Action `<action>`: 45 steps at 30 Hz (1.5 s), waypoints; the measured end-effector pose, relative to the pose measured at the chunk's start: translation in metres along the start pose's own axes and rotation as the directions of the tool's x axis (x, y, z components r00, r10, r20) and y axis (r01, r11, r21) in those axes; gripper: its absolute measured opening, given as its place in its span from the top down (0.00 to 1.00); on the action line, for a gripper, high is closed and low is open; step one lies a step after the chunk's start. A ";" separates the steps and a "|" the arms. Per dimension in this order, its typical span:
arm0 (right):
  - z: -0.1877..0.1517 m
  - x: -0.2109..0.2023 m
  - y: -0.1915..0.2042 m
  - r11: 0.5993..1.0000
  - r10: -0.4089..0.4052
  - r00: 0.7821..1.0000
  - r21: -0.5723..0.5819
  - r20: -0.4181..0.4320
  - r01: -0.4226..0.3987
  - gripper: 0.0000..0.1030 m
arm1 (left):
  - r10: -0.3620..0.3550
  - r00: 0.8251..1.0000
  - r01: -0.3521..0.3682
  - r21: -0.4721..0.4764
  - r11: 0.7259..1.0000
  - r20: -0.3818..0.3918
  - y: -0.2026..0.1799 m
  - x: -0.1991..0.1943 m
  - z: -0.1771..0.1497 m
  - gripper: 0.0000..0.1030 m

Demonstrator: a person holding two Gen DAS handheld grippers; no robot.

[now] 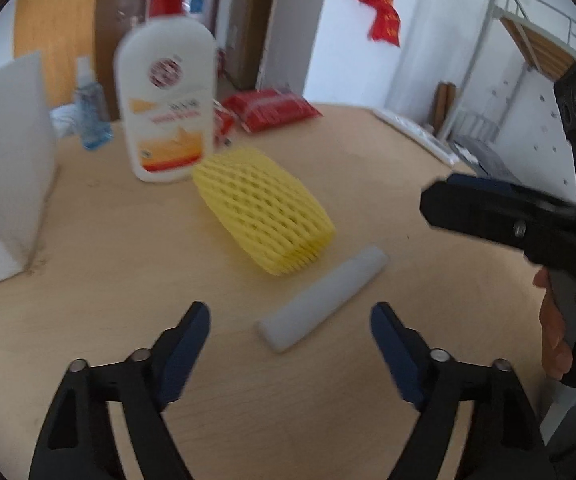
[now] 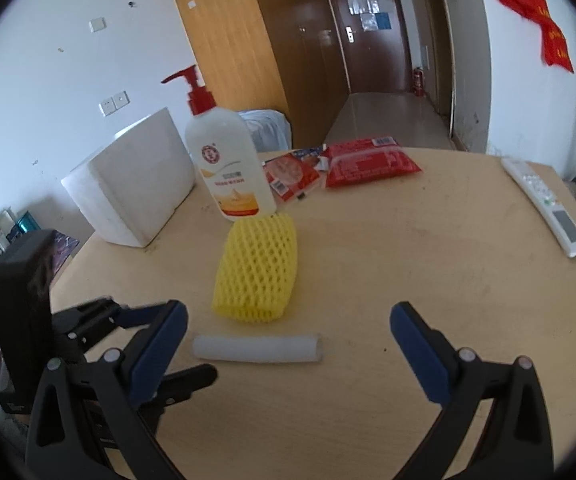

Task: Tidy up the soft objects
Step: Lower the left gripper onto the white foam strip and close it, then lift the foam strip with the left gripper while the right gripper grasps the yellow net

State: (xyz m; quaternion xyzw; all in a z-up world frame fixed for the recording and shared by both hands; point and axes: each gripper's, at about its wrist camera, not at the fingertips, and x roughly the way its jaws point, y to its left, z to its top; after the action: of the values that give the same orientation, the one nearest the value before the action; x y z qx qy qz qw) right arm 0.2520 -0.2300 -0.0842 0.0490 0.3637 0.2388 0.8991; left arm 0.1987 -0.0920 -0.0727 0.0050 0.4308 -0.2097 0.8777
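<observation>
Both tongs stand spread wide with nothing between their blue pads. Left tongs (image 1: 289, 322) hover low over the wooden table (image 1: 108, 240), with the white foam tube (image 1: 321, 298) lying just ahead of the gap between the fingers, not touched. Right tongs (image 2: 288, 326) sit likewise above the table (image 2: 427, 260), and in that view the same foam tube (image 2: 258, 348) lies crosswise between the two fingertips, apart from both.

That tube is a short, pale, slightly translucent cylinder of soft foam with blunt ends, resting flat on the table. Just beyond it lies the yellow foam net (image 2: 258, 272), a fruit-wrap sleeve of open diamond mesh, flattened into a squat block with a ribbed, layered near edge; the two pieces are close, though whether they touch cannot be told. In the left view the net (image 1: 264, 216) runs diagonally, its far end near the foot of the lotion bottle (image 1: 166, 100).

The bottle (image 2: 230, 164) stands upright, white with an orange label and a red pump. A white foam box (image 2: 136, 188) sits to its left. Behind are red snack packets (image 2: 367, 162), and a white remote (image 2: 545, 208) lies near the table's right edge. A small blue spray bottle (image 1: 90, 108) stands by the box in the left view, which is blurred.
</observation>
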 end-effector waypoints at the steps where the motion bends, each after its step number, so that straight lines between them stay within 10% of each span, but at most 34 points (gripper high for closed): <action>1: 0.000 0.001 -0.002 1.000 0.003 1.000 0.004 -0.003 -0.003 0.01 | -0.002 1.000 0.002 0.009 1.000 -0.016 -0.002 0.005 0.001 0.27; 19: -0.001 0.005 -0.015 0.998 0.051 0.998 0.045 -0.020 -0.050 0.01 | 0.076 0.996 -0.069 0.155 0.985 -0.036 -0.022 0.017 0.000 0.69; 24: -0.001 0.005 -0.015 0.998 0.052 0.999 0.044 -0.016 -0.051 0.01 | 0.059 0.998 -0.055 0.136 0.989 -0.031 -0.016 0.012 0.001 0.93; 45: 0.009 0.028 0.014 1.000 -0.014 0.999 -0.014 -0.040 0.013 0.01 | 0.093 0.992 -0.092 -0.014 0.996 0.083 0.043 -0.056 -0.028 0.95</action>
State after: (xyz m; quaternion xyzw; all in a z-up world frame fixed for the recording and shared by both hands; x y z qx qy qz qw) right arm 0.2697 -0.2038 -0.0919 0.0356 0.3804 0.2362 0.8935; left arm 0.1636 -0.0275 -0.0551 0.0117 0.3942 -0.1664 0.9037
